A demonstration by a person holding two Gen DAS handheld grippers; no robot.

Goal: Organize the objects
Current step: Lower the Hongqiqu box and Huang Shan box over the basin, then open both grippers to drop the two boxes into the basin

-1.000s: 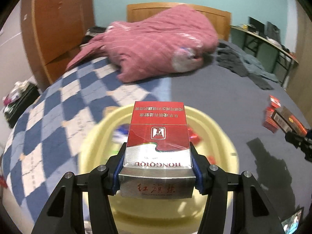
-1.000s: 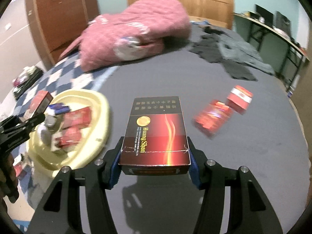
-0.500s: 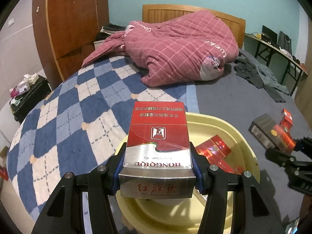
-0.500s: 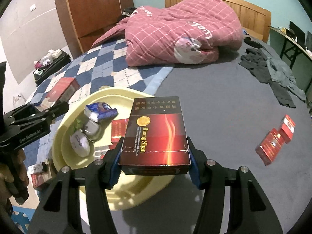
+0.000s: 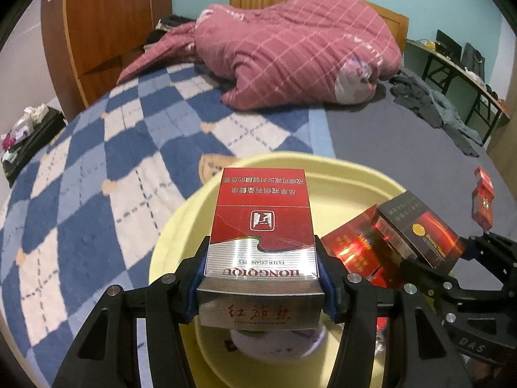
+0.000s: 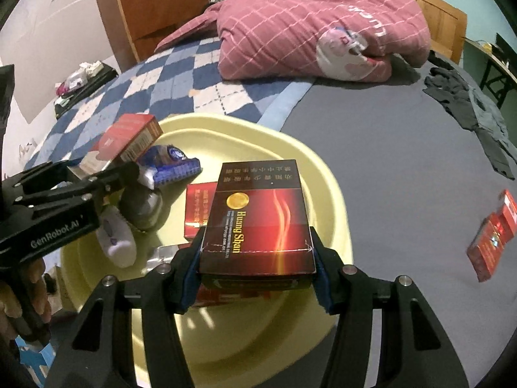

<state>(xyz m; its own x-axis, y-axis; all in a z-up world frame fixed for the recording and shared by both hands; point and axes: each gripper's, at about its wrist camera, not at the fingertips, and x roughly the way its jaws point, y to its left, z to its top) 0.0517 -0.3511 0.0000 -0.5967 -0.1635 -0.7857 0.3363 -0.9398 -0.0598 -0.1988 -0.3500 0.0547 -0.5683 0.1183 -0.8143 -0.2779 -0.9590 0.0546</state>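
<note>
From my left camera I see a bed with a blue and white checked blanket (image 5: 97,168) on the left and a grey sheet (image 5: 387,142) on the right. A pink quilt (image 5: 290,55) is heaped at the far end. Near me sits one yellow tub (image 5: 181,226). My left gripper (image 5: 260,278) is closed on one red and silver box (image 5: 261,226), with a pad pressed on each long side. The box hangs over the tub. It looks light and stiff, but I think thin card like this would dent if squeezed hard. The shiny wrap may be slippery, so the narrow sides are the best place to hold. On the right I see my other gripper with one dark red box (image 5: 420,226). Far right, at least two small red boxes (image 5: 483,203) lie on the sheet.

From my right camera the same bed shows. My right gripper (image 6: 255,262) is closed on the dark red box (image 6: 258,223), also by its sides, over the near right part of the tub (image 6: 336,194). Inside the tub I count one blue packet (image 6: 174,165), one silver ball (image 6: 142,207), one white thing (image 6: 116,239) and at least one flat red box (image 6: 198,207). On the left, my left gripper (image 6: 106,174) holds its box (image 6: 129,135). The red boxes (image 6: 491,236) on the sheet lie well apart from the tub, to the right.
</note>
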